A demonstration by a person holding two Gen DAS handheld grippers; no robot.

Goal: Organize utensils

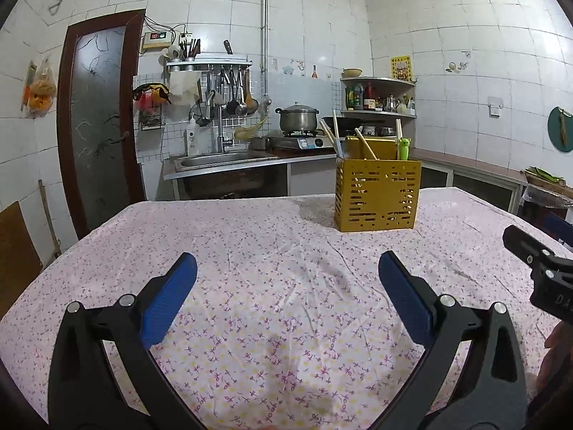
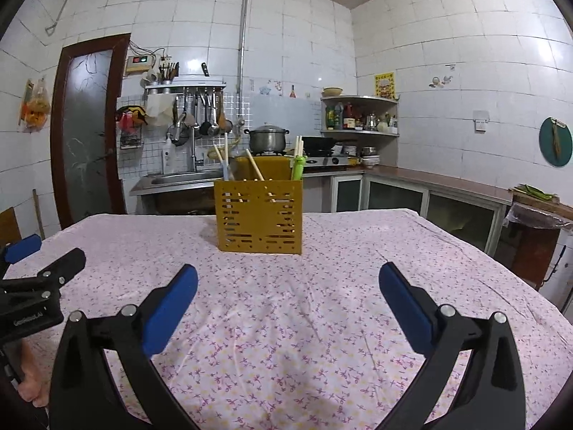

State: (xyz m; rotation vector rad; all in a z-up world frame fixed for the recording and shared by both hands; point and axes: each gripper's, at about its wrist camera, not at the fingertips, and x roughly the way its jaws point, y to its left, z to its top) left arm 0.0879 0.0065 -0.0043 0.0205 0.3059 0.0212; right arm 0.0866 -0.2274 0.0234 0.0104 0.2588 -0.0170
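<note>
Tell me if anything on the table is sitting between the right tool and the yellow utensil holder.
Nothing visible does. Between the right tool, which is open, and the yellow utensil holder there is only bare floral tablecloth. The left tool is off to the side, also open and empty.

One yellow holder (image 2: 258, 221), one green frog-topped utensil (image 2: 298, 167), several chopsticks (image 2: 255, 170)

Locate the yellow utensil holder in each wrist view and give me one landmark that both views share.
Left wrist: yellow utensil holder stands right of centre, at the table's far side.
Right wrist: yellow utensil holder stands just left of centre, straight ahead.
Shared landmark: the steel pot on the stove behind.
</note>
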